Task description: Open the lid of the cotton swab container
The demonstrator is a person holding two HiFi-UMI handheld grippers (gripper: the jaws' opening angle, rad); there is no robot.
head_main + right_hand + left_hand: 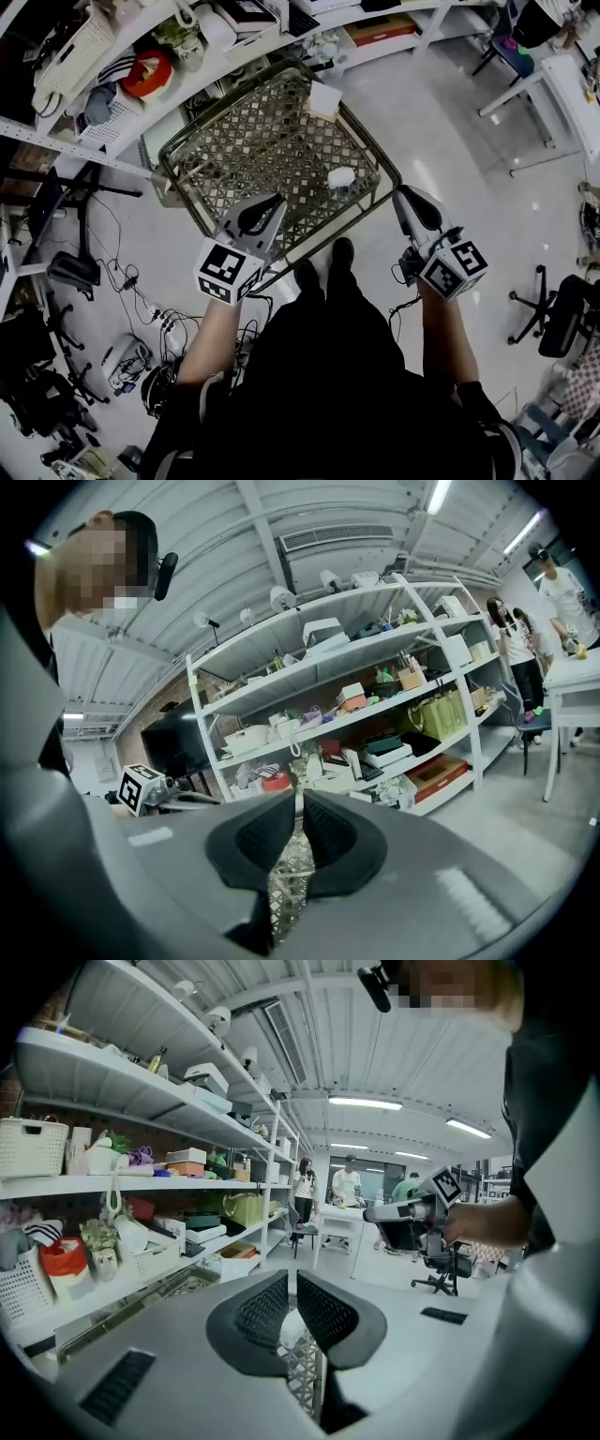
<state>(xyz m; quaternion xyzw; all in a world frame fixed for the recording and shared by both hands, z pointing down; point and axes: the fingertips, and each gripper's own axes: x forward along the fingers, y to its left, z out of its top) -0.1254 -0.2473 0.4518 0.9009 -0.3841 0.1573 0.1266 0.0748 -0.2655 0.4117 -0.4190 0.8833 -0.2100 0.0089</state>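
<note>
Looking down, we see the cotton swab container [340, 176], small and white, lying on the lattice floor of the wire basket [244, 150], toward its right side. It sits between our two grippers and a little beyond their tips, apart from both. The left gripper [274, 201] reaches over the basket's near rim, left of the container, its jaws pressed together with nothing between them. In the left gripper view the container shows just past the slit. The right gripper [405, 193] hovers at the basket's right corner, its jaws drawn almost together, with lattice showing through the thin gap. A white box [324, 98] rests at the far rim.
</note>
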